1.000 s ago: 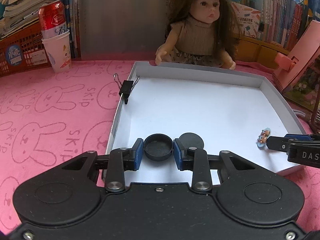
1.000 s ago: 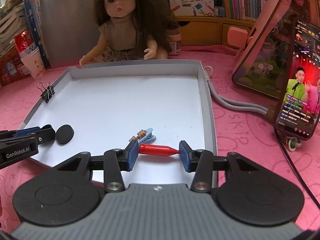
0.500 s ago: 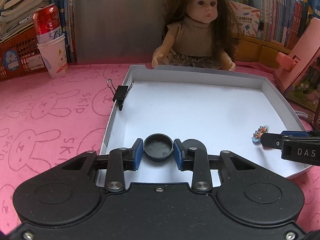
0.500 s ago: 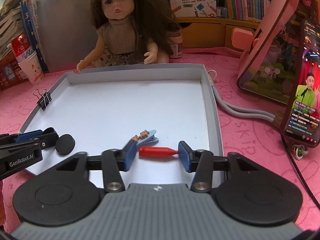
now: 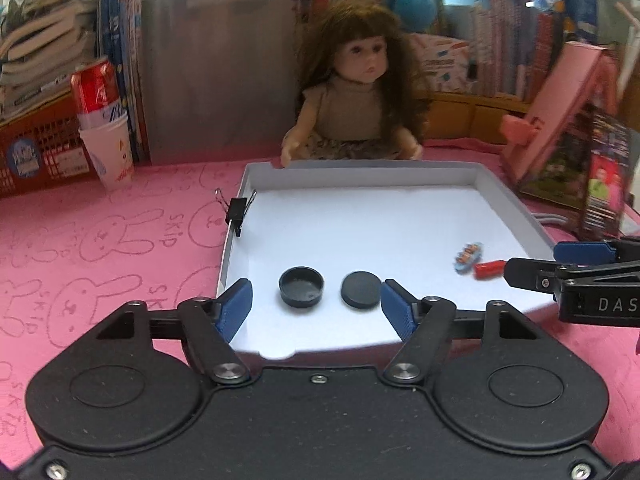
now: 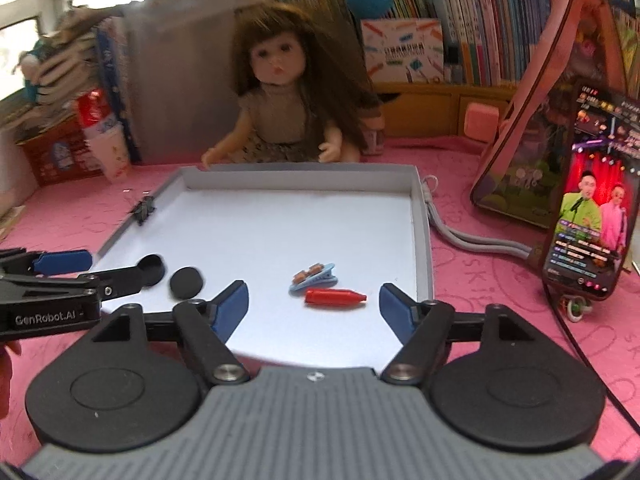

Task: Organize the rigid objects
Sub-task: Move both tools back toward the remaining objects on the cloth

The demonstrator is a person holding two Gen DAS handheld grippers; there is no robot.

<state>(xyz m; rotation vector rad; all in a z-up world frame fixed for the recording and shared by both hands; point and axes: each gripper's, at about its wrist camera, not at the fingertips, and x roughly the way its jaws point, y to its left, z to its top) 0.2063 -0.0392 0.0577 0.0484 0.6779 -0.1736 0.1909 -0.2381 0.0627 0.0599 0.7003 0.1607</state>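
Note:
A white tray (image 5: 508, 196) lies on the pink cloth. Near its front left rest a black round cap (image 5: 301, 287) and a black disc (image 5: 361, 289). My left gripper (image 5: 316, 304) hovers just in front of them, its jaws opening, touching neither. In the right wrist view a red pen cap (image 6: 334, 297) and a blue hair clip (image 6: 313, 276) lie in the tray (image 6: 418, 208). My right gripper (image 6: 314, 304) stands back from the red cap, jaws opening with nothing pressed between them. A black binder clip (image 5: 237, 211) grips the tray's left wall.
A doll (image 5: 356, 100) sits behind the tray. A paper cup with a red can (image 5: 105, 132) stands at the far left. A phone (image 6: 588, 208) leans at the right beside a pink bag (image 6: 548, 120), with grey cords (image 6: 476, 240) by the tray.
Both grippers let go: the left released the black cap, the right released the red pen cap. Both pulled back and up with jaws spreading; the objects stayed in the tray.

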